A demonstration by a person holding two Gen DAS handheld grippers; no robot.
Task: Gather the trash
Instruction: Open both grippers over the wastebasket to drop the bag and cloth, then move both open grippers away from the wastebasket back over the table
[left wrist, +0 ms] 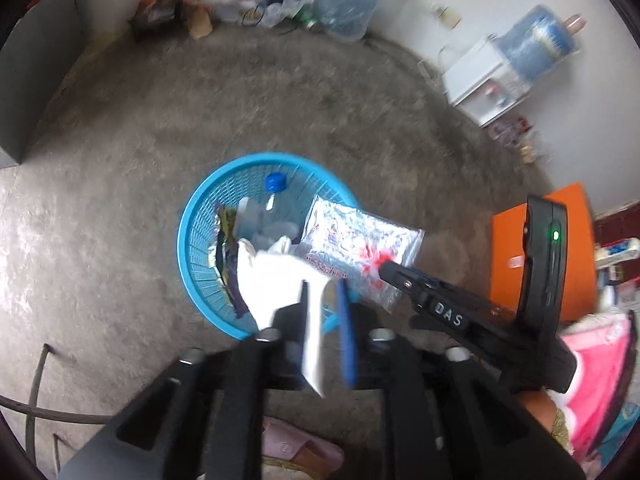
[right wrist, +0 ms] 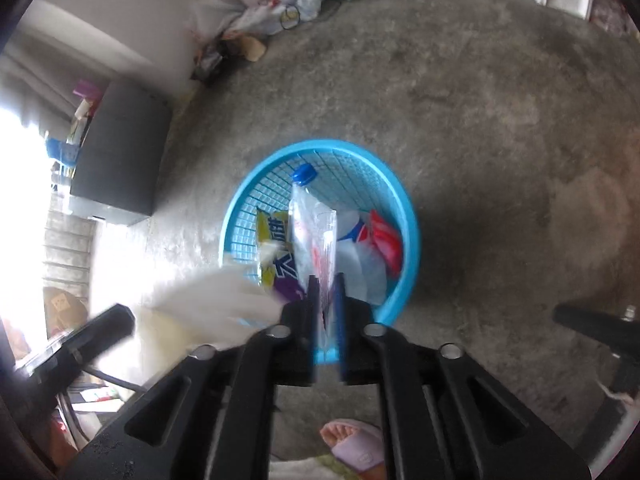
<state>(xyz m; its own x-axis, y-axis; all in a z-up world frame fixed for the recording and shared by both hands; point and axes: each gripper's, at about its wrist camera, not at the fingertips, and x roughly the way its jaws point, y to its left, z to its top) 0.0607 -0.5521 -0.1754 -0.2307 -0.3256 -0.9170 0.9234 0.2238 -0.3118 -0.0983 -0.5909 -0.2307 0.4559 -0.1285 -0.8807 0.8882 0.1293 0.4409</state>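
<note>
Drop-off step: left tool (left wrist: pixel 324 300), jaws apart around white crumpled paper (left wrist: pixel 276 276), right tool (right wrist: pixel 326 300) seemingly loosening on clear plastic wrapper (right wrist: pixel 314 236), over blue mesh plastic basket (right wrist: pixel 408 216). Next: release fully.

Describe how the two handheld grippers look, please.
Both grippers, left gripper and right gripper, are black with silver bolts and blue pads. The right one, seen from the left wrist, has white letters "DAS" and a green light.
</note>
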